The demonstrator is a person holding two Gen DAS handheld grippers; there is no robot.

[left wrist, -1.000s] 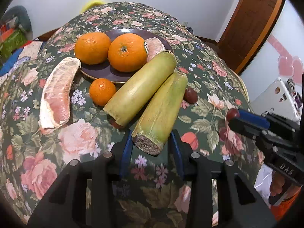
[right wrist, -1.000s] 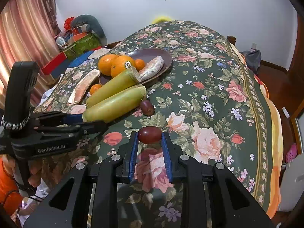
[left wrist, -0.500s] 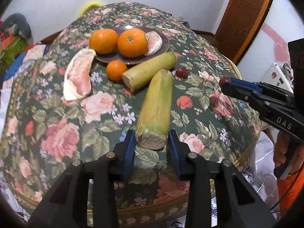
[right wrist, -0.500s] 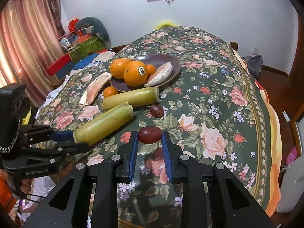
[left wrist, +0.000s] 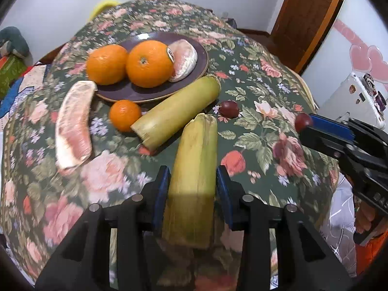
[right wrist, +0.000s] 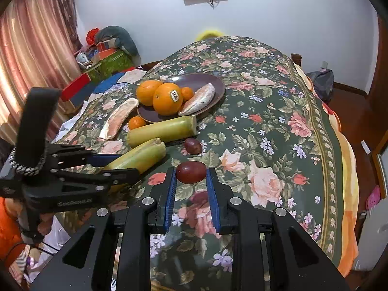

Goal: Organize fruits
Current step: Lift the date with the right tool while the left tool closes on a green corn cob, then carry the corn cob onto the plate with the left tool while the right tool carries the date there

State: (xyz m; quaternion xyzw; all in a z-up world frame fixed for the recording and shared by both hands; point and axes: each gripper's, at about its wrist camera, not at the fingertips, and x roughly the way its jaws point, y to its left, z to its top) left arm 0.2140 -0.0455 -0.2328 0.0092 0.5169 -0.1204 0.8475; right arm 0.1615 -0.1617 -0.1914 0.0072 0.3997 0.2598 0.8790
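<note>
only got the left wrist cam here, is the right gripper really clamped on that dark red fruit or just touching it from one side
observer: clamped. In the right wrist view the right gripper has both blue pads pressed on the dark red fruit, one on each side.
operator: ok, and i count three fruits on the plate, right
observer: four. A small orange sits on the plate behind the stickered orange, which hides it from your camera.

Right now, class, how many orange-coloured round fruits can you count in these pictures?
4. Two big oranges sit on the plate. A small one hides behind them on the plate. Another small one lies on the tablecloth. More may be hidden.
</note>
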